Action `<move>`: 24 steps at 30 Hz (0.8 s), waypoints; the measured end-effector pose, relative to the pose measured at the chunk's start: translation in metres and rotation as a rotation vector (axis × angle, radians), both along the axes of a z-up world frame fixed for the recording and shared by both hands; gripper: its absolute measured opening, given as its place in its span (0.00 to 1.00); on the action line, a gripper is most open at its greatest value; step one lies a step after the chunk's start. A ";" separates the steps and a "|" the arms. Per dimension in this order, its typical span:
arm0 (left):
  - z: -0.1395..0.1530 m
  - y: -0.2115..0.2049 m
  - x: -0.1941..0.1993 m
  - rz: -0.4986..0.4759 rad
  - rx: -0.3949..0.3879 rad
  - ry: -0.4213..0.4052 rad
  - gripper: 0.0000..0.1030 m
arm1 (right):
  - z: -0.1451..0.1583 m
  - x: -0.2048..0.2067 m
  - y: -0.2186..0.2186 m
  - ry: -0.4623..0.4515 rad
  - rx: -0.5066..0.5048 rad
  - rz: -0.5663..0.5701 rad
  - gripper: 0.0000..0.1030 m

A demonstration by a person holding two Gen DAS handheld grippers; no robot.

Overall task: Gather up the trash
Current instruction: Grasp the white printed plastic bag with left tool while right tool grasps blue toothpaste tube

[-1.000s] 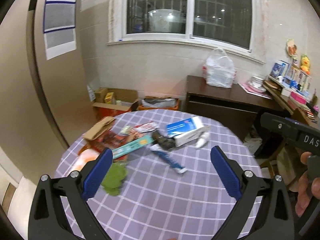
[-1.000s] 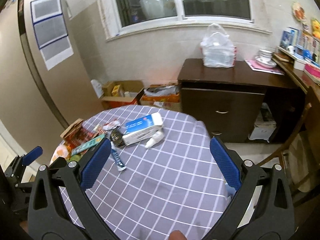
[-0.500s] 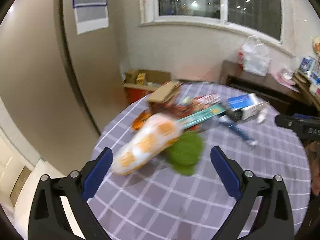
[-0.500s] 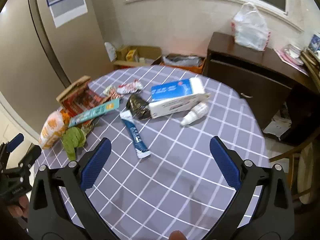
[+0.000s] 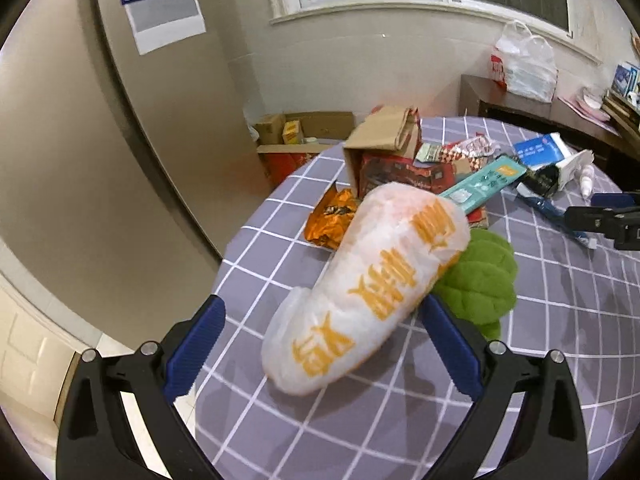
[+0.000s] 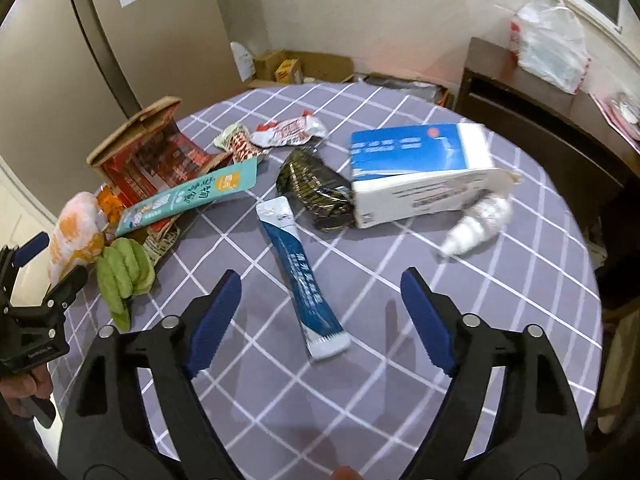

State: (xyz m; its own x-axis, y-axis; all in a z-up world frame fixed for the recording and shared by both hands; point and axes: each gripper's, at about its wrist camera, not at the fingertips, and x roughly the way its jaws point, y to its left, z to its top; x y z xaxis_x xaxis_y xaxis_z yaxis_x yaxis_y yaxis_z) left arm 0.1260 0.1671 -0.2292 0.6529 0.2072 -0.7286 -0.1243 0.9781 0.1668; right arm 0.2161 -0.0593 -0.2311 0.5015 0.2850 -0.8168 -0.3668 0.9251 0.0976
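Note:
Trash lies on a round table under a purple checked cloth (image 6: 400,368). My left gripper (image 5: 324,302) is open, and a white plastic bag with orange print (image 5: 372,288) lies between its jaws, beside a green crumpled piece (image 5: 480,280). My right gripper (image 6: 320,278) hangs over a blue sachet (image 6: 298,276). Its jaws are closing and the pads stand clear of the sachet. Farther back lie a black wrapper (image 6: 316,188), a blue-and-white box (image 6: 416,172), a small white bottle (image 6: 476,228), a teal packet (image 6: 188,196) and a red carton (image 6: 148,152).
An orange wrapper (image 5: 332,220) and a red-and-white wrapper (image 6: 288,132) also lie on the cloth. Cardboard boxes (image 5: 304,132) stand on the floor behind the table. A dark cabinet (image 6: 540,120) at the right carries a white plastic bag (image 6: 552,40). The table edge runs close to my left gripper.
Both grippers came down toward the table. The left swung left until the white-and-orange bag lay between its jaws. The right closed in on the blue sachet and its jaws narrowed.

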 end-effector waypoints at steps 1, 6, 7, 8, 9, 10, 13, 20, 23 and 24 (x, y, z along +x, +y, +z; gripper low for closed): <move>-0.002 0.001 0.002 -0.006 -0.020 0.014 0.63 | -0.003 0.002 0.003 0.002 -0.005 0.006 0.71; -0.003 0.004 -0.007 -0.007 -0.120 0.037 0.39 | -0.011 0.002 0.010 -0.032 -0.066 0.041 0.22; -0.003 0.004 -0.009 -0.002 -0.126 0.032 0.38 | -0.011 0.002 0.009 -0.024 -0.055 0.047 0.14; -0.002 0.003 -0.013 0.003 -0.133 0.027 0.37 | -0.011 0.002 0.006 -0.006 -0.025 0.055 0.13; 0.001 0.002 -0.017 0.011 -0.137 0.019 0.36 | -0.010 0.000 0.002 0.008 0.001 0.062 0.13; 0.005 0.000 -0.022 0.020 -0.138 0.009 0.36 | -0.008 -0.004 -0.001 0.002 0.003 0.064 0.13; 0.015 -0.007 -0.035 0.039 -0.152 -0.018 0.35 | 0.000 -0.016 -0.013 0.002 0.059 0.070 0.12; 0.047 -0.028 -0.061 0.063 -0.162 -0.085 0.35 | 0.032 -0.042 -0.056 -0.022 0.205 0.049 0.12; 0.066 -0.044 -0.068 0.039 -0.165 -0.122 0.35 | 0.048 -0.051 -0.074 -0.051 0.242 0.035 0.12; 0.071 -0.050 -0.069 0.030 -0.167 -0.131 0.35 | 0.054 -0.055 -0.081 -0.062 0.256 0.030 0.12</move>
State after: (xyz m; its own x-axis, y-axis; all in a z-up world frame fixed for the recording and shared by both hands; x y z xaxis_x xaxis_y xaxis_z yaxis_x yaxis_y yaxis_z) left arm 0.0570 0.1167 -0.1578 0.7398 0.1121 -0.6634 -0.1642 0.9863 -0.0165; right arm 0.1612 -0.1404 -0.1772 0.5371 0.4936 -0.6840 -0.4061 0.8621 0.3032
